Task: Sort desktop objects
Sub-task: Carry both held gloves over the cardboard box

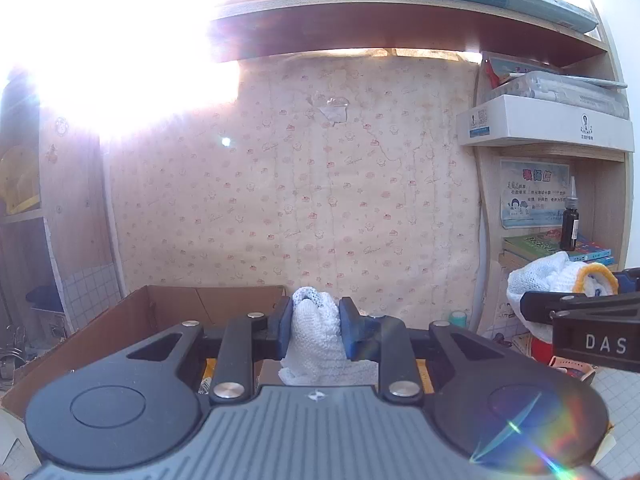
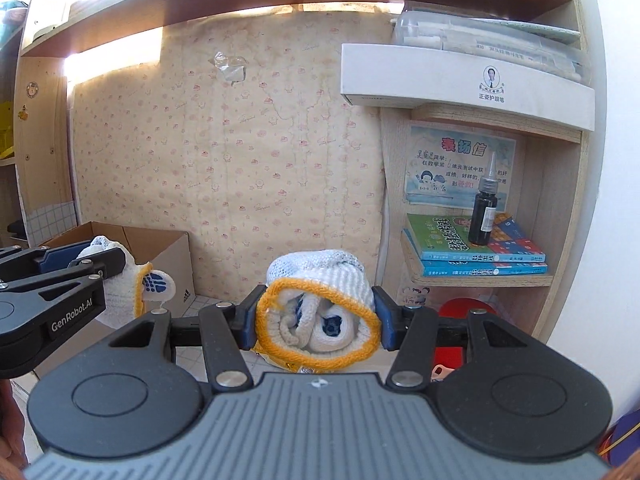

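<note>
Two white knitted gloves are held up off the surface, one in each pair of tongs. The left tongs [image 1: 314, 326] are clamped on a bunched white glove [image 1: 316, 340], squeezed narrow between the blue pads and hanging a little below them; in the right wrist view the same glove [image 2: 120, 280] shows at 9 o'clock, its yellow cuff and blue-dotted palm hanging free. The right tongs [image 2: 318, 320] grip the other glove [image 2: 320, 316], rolled into a fat bundle — its yellow-edged cuff faces the camera and fills the gap between the pads.

Behind the left glove, from 9 to 11 o'clock of it, stands an open cardboard box [image 1: 168, 308] with brown flaps. The surface [image 2: 200, 304] beneath is covered in a white sheet with a fine grid of squares. A sheet of pale wallpaper [image 1: 300, 184] printed with small pink figures backs the desk, torn near its top, under a dark wooden shelf [image 1: 400, 32] that carries a green book. Strong glare whitens the upper left of the left wrist view.

At 1 to 3 o'clock of the right-hand glove — a light wooden cubby [image 2: 560, 208] holds a stack of books [image 2: 476, 252], a dark dropper bottle [image 2: 484, 216] standing on them and a blue certificate [image 2: 452, 164] on its back wall. A long white box [image 2: 460, 84] lies on the shelf above.
</note>
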`<move>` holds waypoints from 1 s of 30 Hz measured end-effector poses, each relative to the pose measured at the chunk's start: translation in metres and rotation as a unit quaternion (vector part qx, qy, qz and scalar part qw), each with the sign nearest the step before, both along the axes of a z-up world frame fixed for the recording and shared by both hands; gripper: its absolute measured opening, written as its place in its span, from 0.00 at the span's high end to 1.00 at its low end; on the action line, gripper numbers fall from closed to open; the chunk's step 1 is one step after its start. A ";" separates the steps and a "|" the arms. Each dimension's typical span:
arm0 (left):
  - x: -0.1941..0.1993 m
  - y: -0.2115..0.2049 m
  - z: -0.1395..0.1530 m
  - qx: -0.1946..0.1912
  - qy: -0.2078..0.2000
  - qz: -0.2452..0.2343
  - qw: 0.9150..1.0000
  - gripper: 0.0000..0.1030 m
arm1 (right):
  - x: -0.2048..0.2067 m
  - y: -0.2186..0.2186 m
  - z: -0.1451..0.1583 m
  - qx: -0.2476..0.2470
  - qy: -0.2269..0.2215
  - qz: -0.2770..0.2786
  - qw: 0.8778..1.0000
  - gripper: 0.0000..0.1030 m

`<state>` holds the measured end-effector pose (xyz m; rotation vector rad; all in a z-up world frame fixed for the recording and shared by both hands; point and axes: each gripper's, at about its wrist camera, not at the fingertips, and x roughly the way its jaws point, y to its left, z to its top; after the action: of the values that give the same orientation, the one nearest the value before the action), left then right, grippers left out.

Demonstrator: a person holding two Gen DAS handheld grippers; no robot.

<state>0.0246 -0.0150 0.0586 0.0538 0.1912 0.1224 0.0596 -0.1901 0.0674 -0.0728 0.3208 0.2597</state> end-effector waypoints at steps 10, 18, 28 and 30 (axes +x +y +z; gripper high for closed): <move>-0.015 0.019 0.005 -0.008 -0.007 0.017 1.000 0.75 | -0.009 0.022 0.008 -0.007 -0.009 0.017 1.000 0.48; -0.023 0.044 0.013 -0.014 -0.018 0.041 0.999 0.75 | -0.011 0.044 0.014 -0.013 -0.014 0.037 0.999 0.48; -0.035 0.087 0.019 -0.023 -0.023 0.082 0.996 0.75 | -0.011 0.084 0.019 -0.020 -0.020 0.074 0.997 0.48; -0.037 0.096 0.019 -0.024 -0.023 0.090 0.995 0.75 | -0.011 0.093 0.019 -0.022 -0.020 0.083 0.996 0.48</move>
<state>-0.0122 0.0809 0.0774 -0.0148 0.1524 0.2988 0.0484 -0.0976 0.0859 -0.1475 0.2808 0.4161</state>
